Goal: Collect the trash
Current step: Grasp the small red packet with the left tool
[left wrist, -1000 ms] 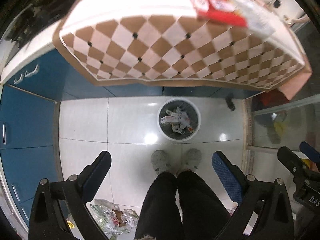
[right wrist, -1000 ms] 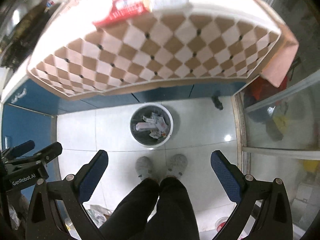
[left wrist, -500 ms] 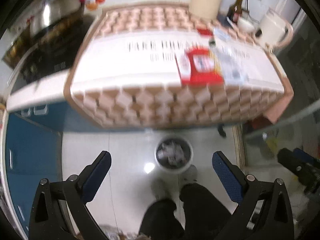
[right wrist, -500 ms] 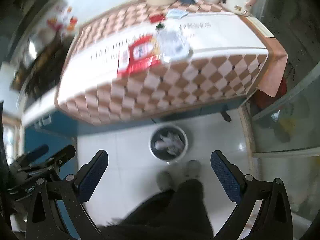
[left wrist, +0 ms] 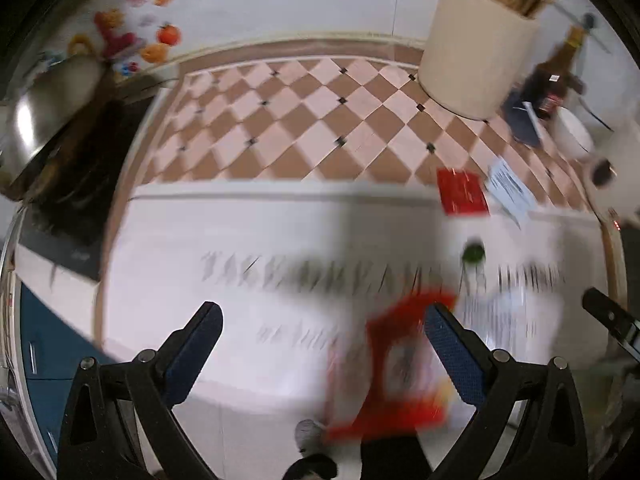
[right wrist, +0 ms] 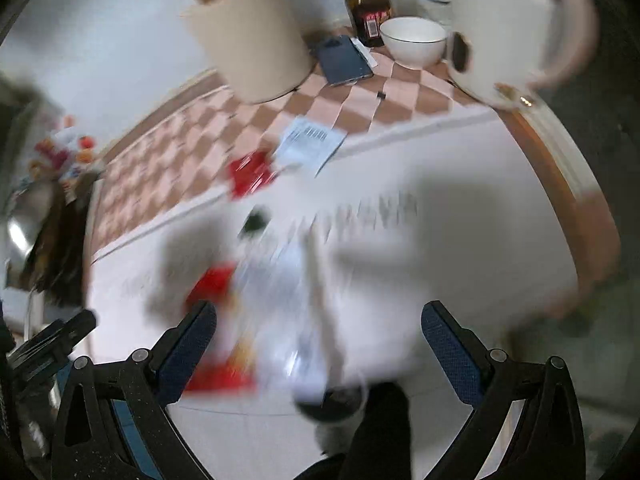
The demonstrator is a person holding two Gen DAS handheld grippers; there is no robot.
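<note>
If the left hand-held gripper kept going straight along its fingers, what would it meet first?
Probably the red packet at the near edge of the tablecloth. It lies just ahead of the open left hand-held gripper, though blur leaves depth uncertain.

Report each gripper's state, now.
Left gripper: open, holding nothing.
Right gripper: open, holding nothing.

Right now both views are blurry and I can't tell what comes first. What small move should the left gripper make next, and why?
Probably ease the left gripper forward and down onto the big red wrapper. Its jaws are open and empty, and that wrapper lies nearest, at the counter's front edge.
</note>
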